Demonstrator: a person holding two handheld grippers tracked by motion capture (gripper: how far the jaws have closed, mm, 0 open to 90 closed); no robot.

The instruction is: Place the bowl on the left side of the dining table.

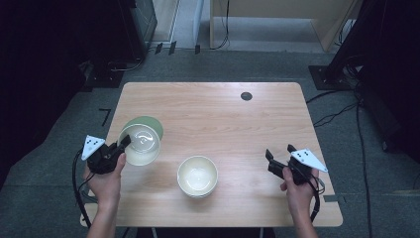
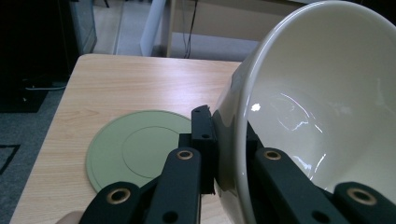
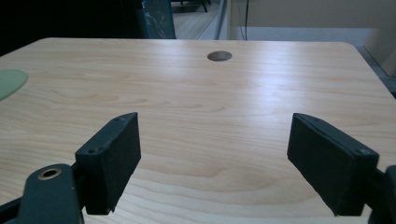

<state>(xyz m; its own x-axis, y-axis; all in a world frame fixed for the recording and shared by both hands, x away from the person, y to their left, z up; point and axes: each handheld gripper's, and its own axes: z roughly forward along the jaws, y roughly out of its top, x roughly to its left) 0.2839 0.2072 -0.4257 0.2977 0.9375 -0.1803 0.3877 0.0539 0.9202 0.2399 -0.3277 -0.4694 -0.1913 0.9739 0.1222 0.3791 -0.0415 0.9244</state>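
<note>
High view: left gripper pinches a glossy cream bowl by its rim, tilted, mouth toward four o'clock; right gripper spread.

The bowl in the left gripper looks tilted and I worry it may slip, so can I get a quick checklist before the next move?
1. Grip: left gripper clamps the held bowl by its rim, one jaw inside, one outside: ok.
2. Bowl attitude: tilted, mouth turned sideways: not ok if it should be level.
3. Bowl contents: inside looks bare: ok.
4. Green plate lies flat on the table, partly under the bowl: ok.
5. Second bowl stands upright, apart from both grippers: ok.
6. Right gripper: jaws wide, nothing between: ok.
</note>
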